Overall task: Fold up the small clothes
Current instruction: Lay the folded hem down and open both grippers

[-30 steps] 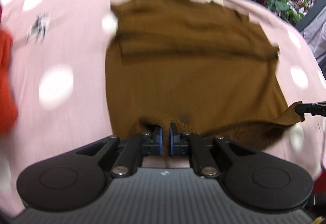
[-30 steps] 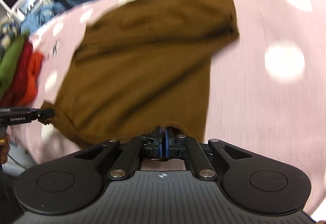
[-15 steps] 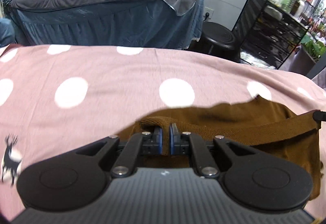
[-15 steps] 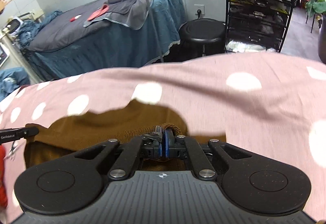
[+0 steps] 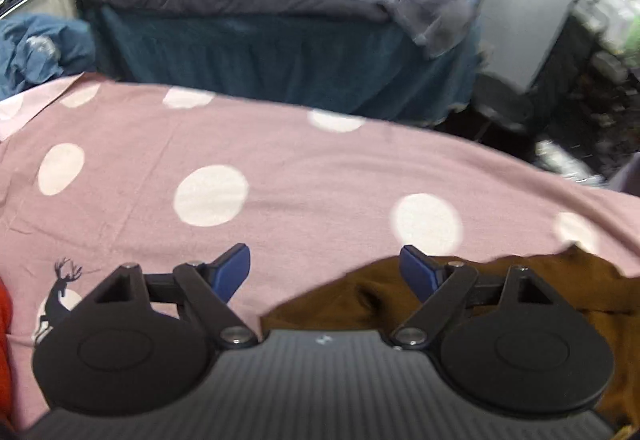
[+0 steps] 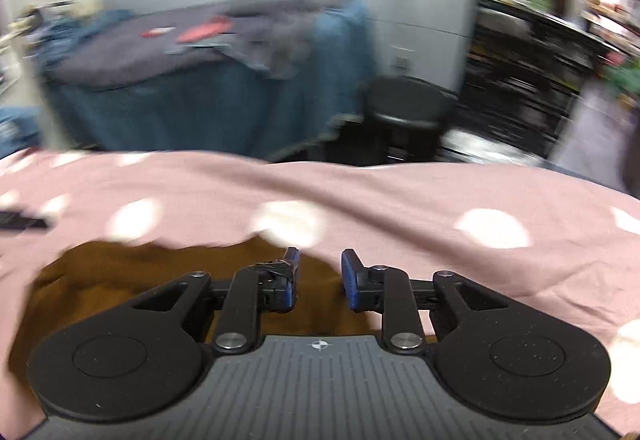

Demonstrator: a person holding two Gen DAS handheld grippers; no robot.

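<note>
The left gripper (image 5: 325, 272), black with blue pads, has its jaws opening, already spread wide with nothing between them; the brown knit garment (image 5: 568, 292) lies on the pink bedsheet with white polka dots (image 5: 320, 175), under and beside the right-hand finger and running off to the lower right of that view. The right gripper (image 6: 320, 274) also has its jaws opening, a narrower gap, with nothing pinched; the same brown garment (image 6: 120, 280) spreads below and left of it. Only the left wrist view shows a dark deer silhouette print (image 5: 60, 292) on the sheet and a strip of red-orange cloth (image 5: 5, 340) at the left edge. Only the right wrist view shows the round black stool (image 6: 408, 99) clearly and a blurred black finger tip (image 6: 24, 220) at its left edge. No writing is legible in either view.
</note>
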